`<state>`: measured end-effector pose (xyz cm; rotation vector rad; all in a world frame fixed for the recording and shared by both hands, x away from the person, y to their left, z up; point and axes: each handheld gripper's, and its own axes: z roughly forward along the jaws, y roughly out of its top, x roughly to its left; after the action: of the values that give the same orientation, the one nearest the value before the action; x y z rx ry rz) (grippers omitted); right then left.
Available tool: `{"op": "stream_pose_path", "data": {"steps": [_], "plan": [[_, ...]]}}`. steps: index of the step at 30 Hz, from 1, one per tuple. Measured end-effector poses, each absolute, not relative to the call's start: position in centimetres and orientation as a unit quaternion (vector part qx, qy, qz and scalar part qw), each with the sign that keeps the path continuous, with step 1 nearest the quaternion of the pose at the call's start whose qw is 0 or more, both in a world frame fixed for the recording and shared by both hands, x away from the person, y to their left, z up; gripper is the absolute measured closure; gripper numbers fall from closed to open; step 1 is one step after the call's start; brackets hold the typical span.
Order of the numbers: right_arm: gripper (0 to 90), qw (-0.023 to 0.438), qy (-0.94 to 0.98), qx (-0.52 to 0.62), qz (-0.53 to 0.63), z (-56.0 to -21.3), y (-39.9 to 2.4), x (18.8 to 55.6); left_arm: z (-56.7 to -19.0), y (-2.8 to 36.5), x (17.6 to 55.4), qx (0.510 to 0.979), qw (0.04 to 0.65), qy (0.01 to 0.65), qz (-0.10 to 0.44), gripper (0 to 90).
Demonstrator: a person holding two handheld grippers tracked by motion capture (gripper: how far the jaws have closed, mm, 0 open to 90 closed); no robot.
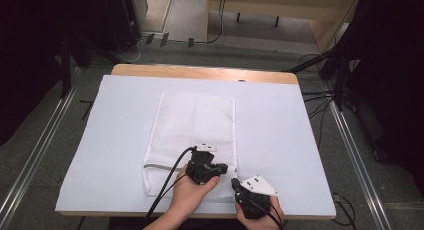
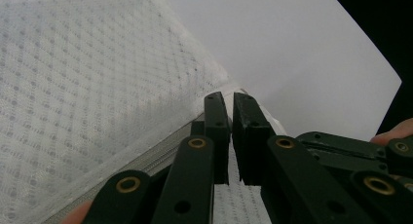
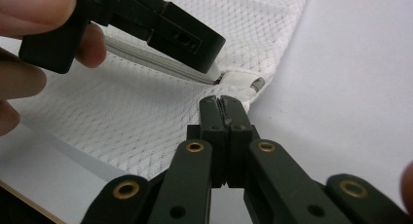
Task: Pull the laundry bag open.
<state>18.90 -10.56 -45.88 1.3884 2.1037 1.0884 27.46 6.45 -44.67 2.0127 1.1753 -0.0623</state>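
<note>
Both grippers crowd the zipper end at the near right corner of the mesh bag (image 1: pixel 192 125): the right gripper (image 3: pixel 224 103) pinches that corner, the left gripper (image 2: pixel 229 101) stands nearly closed over the zipper (image 3: pixel 160 62), and thin mesh could slip free.

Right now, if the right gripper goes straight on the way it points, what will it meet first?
The right gripper would most likely meet the white end tab at the corner of the mesh laundry bag, right where the left gripper reaches the zipper. Its jaws look closed just before that tab; the exact gap is unclear.
</note>
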Motion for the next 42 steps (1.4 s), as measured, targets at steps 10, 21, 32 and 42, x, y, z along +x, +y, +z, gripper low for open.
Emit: {"op": "stream_pose_path", "data": {"steps": [10,21,32,42], "plan": [[90.0,0.196,0.754,0.493,0.388,-45.9,-10.5,18.9,-45.9,6.0,27.8,0.809,0.364,0.460,-0.031,83.1],[90.0,0.189,0.754,0.496,0.387,-46.0,-10.6,19.0,-45.6,6.9,28.1,0.803,0.386,0.451,-0.040,88.2],[80.7,0.178,0.734,0.509,0.413,-45.6,-11.3,19.3,-44.0,8.3,27.5,0.787,0.432,0.438,-0.040,88.3],[54.1,0.088,0.731,0.513,0.442,-45.8,-11.2,22.5,-43.9,9.6,27.5,0.777,0.452,0.435,-0.052,88.2]]}}
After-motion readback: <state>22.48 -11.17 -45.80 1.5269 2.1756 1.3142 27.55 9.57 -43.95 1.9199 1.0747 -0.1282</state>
